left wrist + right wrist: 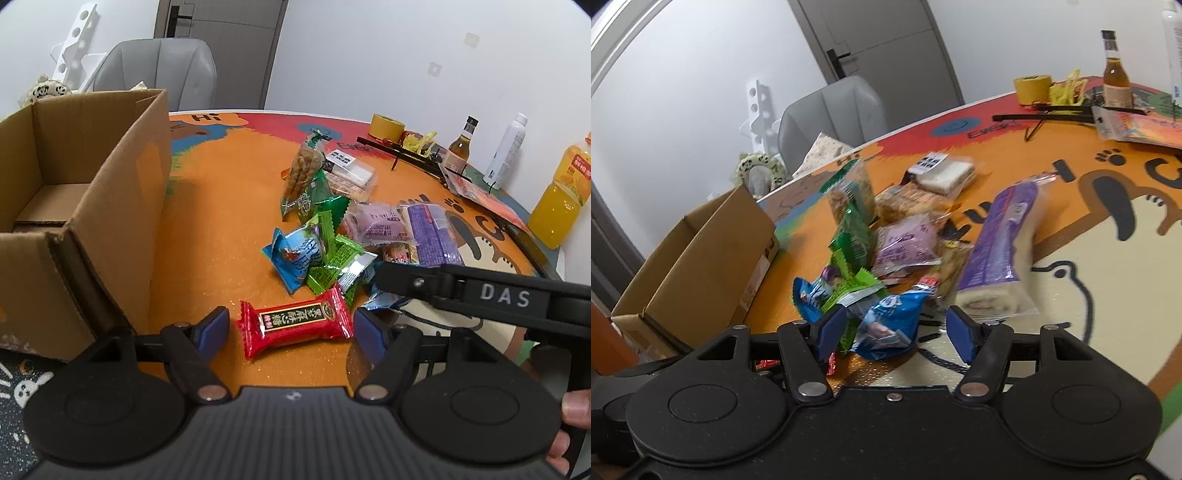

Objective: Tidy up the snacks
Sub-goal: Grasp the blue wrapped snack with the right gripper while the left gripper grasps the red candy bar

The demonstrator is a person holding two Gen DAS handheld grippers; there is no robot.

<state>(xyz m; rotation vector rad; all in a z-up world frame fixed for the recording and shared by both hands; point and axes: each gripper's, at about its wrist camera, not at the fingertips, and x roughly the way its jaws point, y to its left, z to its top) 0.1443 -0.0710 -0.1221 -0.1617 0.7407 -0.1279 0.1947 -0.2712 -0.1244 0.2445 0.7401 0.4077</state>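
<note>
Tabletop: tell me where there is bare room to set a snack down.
Bare orange mat lies between the cardboard box and the snack pile. The cream patch right of the purple roll is also free. The far edge by the bottles is crowded.

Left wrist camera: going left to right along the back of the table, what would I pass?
Cardboard box → green snack bag → yellow tape roll → small brown bottle → white spray bottle → orange juice bottle.
</note>
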